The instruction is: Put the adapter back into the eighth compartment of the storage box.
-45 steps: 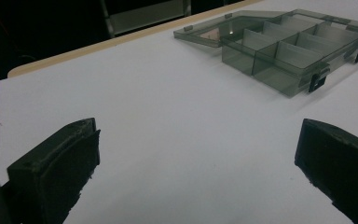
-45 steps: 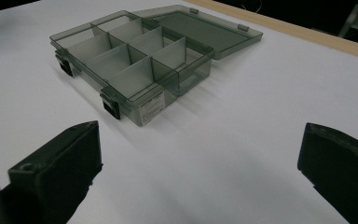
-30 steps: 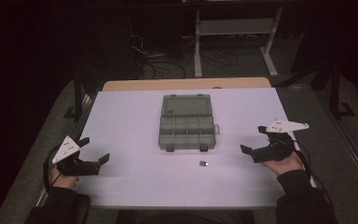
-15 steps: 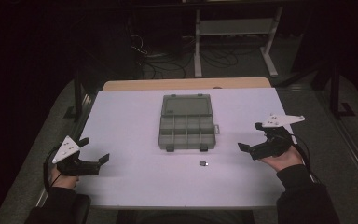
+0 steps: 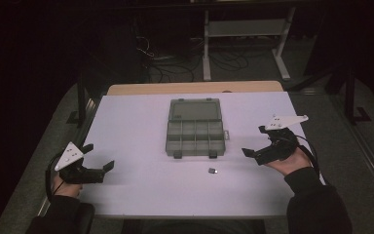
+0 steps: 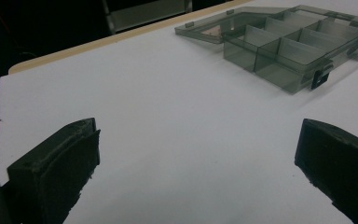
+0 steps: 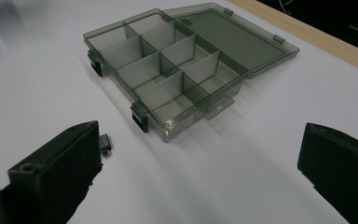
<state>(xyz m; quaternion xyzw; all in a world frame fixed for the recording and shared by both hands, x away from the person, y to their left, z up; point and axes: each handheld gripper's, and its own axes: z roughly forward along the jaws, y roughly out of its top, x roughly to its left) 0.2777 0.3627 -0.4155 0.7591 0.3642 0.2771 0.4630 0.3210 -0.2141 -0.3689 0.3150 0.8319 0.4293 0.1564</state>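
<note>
Right gripper (image 5: 256, 145) hovers over the white table (image 5: 126, 122) at its right side, jaws spread wide and empty, pointed toward the middle; in the right gripper view the same jaws stand far apart with nothing between them. The target looks to be the small dark part (image 5: 213, 170), lying alone on the bare surface just in front of the compartment box (image 5: 195, 136) and apart from its near wall; in the right gripper view it peeks out beside the left jaw, close to one of the box's black latches (image 7: 141, 122). The box sits open, lid (image 5: 195, 109) folded flat away from the person, every compartment seemingly empty. Left gripper (image 5: 99, 159) waits low at the table's left edge, also wide open, holding nothing, well apart from the action. To do this pick well, I'd say the right hand should swing across and centre the part between the jaws, not off by one jaw as it sits now. Come down low, since the piece is tiny and flat, and close gently so it doesn't skitter away. Keep clear of the box's front wall and latches; a nudge there could shift the box. The left gripper could steady the box if needed.
</note>
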